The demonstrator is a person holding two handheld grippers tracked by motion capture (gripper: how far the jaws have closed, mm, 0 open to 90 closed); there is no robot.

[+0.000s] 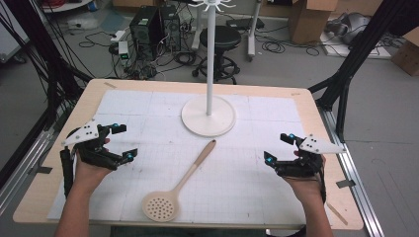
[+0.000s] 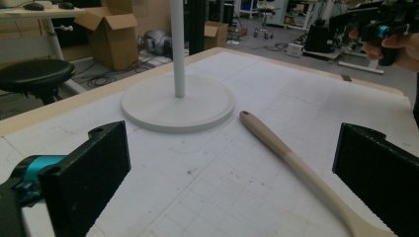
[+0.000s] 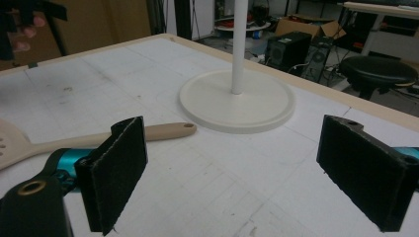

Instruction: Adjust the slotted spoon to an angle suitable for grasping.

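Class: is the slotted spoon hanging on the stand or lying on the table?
Lying flat: the slotted spoon rests on the table, beside the stand.

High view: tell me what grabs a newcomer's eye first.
A beige slotted spoon lies diagonally at the middle of the mat, its handle pointing at the white stand behind it. The left gripper and right gripper hover at either side, jaws open and holding nothing.

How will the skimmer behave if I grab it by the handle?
The skimmer looks rigid, so it should lift without flopping. Its wide perforated head will probably make it sag head-down from a grip far up the handle. The rounded handle may twist between the pads.
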